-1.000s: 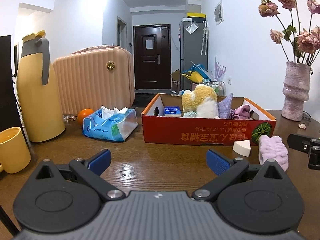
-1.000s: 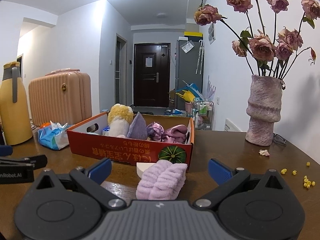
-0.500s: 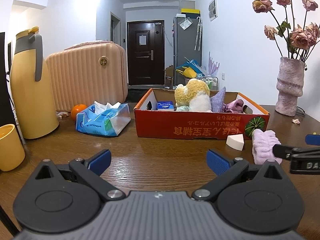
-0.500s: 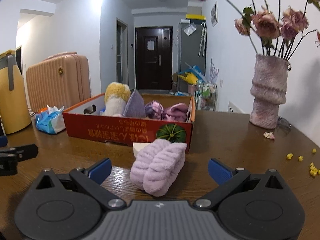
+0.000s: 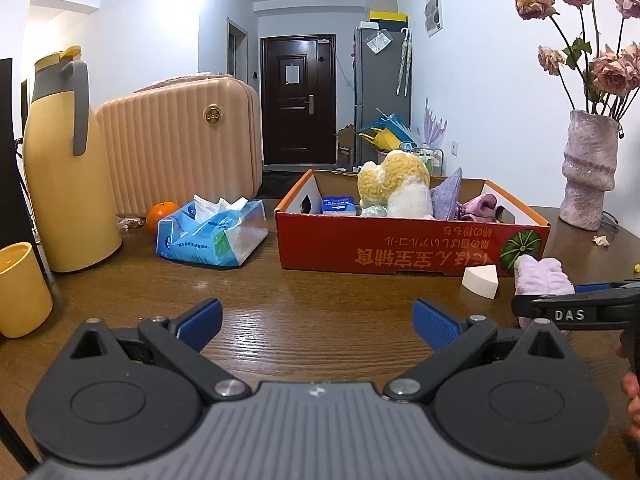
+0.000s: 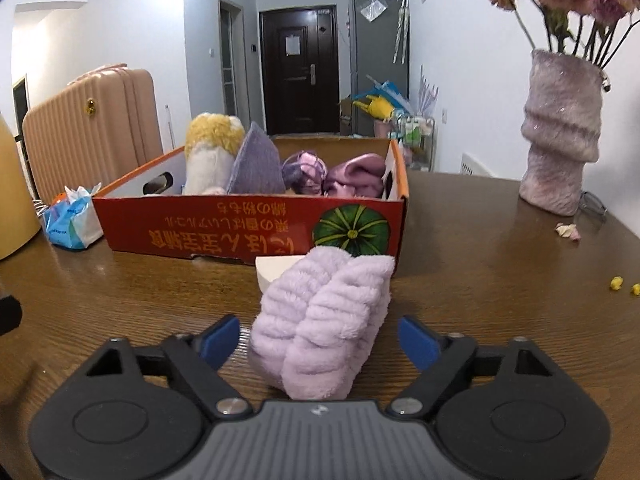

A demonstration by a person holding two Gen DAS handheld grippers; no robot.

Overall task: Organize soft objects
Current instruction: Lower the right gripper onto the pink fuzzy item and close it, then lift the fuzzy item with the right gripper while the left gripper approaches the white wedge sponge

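A lilac fluffy cloth roll (image 6: 324,312) lies on the wooden table in front of the red cardboard box (image 6: 240,232). It sits between the fingers of my right gripper (image 6: 319,340), whose jaws are closing; a gap still shows on each side of the roll. A white sponge wedge (image 6: 276,268) rests just behind the roll. The box holds a yellow and white plush toy (image 5: 394,188), a purple cloth (image 6: 256,164) and pink soft items (image 6: 352,172). My left gripper (image 5: 318,320) stands open over bare table, with nothing between its fingers.
A rough lilac vase (image 6: 560,140) with dried roses stands at the right. Left of the box are a blue tissue pack (image 5: 212,232), an orange (image 5: 160,214), a pink suitcase (image 5: 180,140), a yellow jug (image 5: 64,160) and a yellow cup (image 5: 20,292). Yellow crumbs (image 6: 616,282) lie at right.
My right gripper came forward and down onto the lilac roll, which now lies between its fingers, and its jaws have narrowed. The left gripper has kept still.
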